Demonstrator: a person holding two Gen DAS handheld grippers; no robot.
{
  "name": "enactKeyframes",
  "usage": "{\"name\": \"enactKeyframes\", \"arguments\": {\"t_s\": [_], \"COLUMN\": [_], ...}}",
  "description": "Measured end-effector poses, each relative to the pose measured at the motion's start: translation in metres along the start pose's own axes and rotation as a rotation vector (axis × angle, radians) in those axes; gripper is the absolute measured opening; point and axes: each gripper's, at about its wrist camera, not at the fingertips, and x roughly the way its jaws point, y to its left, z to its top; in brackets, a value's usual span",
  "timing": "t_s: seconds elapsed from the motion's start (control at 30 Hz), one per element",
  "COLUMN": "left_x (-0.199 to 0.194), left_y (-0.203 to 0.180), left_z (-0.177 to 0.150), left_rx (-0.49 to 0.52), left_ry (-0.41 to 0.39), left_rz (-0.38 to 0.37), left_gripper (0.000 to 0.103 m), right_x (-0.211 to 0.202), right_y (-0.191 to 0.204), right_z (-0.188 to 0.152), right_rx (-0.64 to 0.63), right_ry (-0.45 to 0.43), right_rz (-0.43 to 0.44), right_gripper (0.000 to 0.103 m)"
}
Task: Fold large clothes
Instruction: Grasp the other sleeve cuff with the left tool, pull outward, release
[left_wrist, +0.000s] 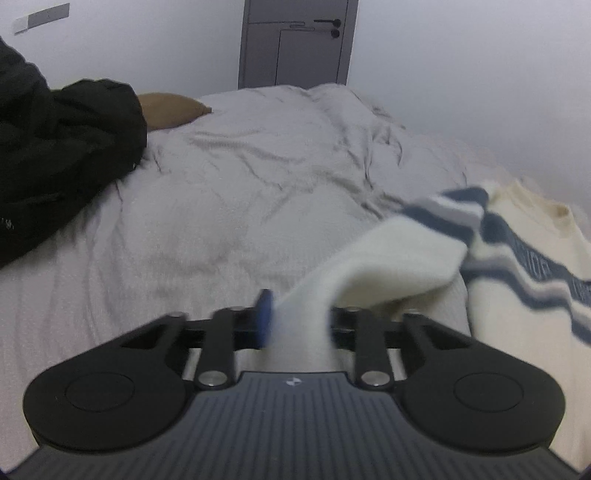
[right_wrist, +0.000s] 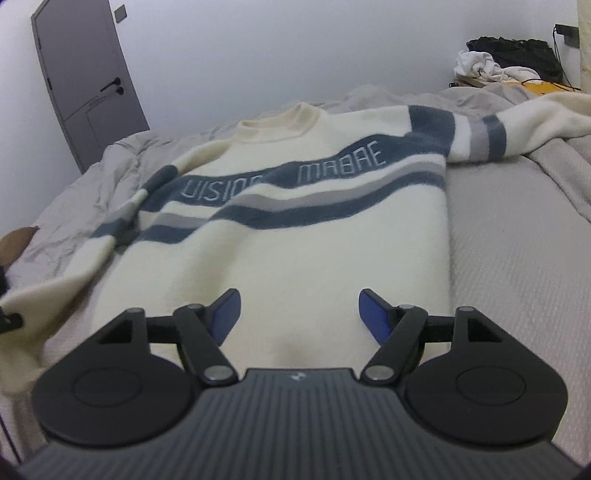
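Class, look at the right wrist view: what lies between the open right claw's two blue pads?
In the right wrist view, only the cream sweater lies between the right claw pads, unpinched below the open gap.

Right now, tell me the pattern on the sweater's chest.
Cream sweater with wavy blue and grey stripes, lettering in the top blue band; clearest in the right wrist view.

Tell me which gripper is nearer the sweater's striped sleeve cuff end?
Left. The left gripper is shut on that sleeve; the right gripper is open above the sweater's hem.
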Motion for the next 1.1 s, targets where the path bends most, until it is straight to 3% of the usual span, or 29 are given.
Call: {"name": "enactKeyframes", "arguments": {"t_s": [0.17, 0.33, 0.53, 0.67, 0.93, 1.1], "left_x": [0.001, 0.03, 0.111, 0.175, 0.314, 0.365], "left_y": [0.018, 0.052, 0.069, 0.072, 0.072, 0.069], "left_z": [0.058, 0.153, 0.258, 0.304, 0.323, 0.316], "left_rx": [0.035, 0.02, 0.068, 0.08, 0.081, 0.066], "left_ry": [-0.049, -0.057, -0.007, 0.036, 0.189, 0.219], "left_rz": [-0.05, -0.095, -0.051, -0.034, -0.002, -0.013], "left_gripper": [0.011, 0.011, 0.011, 0.011, 0.012, 0.012], "right_x": [0.006, 0.011, 0.025, 0.035, 0.062, 0.081], "right_y": [-0.002, 0.003, 0.009, 0.014, 0.021, 0.022], "right_z": [0.002, 0.002, 0.006, 0.011, 0.026, 0.034], "right_rx": [-0.016, -0.057, -0.107, -0.126, -0.132, -0.07], "right_ry": [-0.004, -0.014, -0.023, -0.029, -0.058, -0.034], "right_rz": [-0.011, -0.028, -0.058, -0.06, -0.072, -0.044], "right_gripper": [0.072, 0.072, 0.072, 0.072, 0.072, 0.072]}}
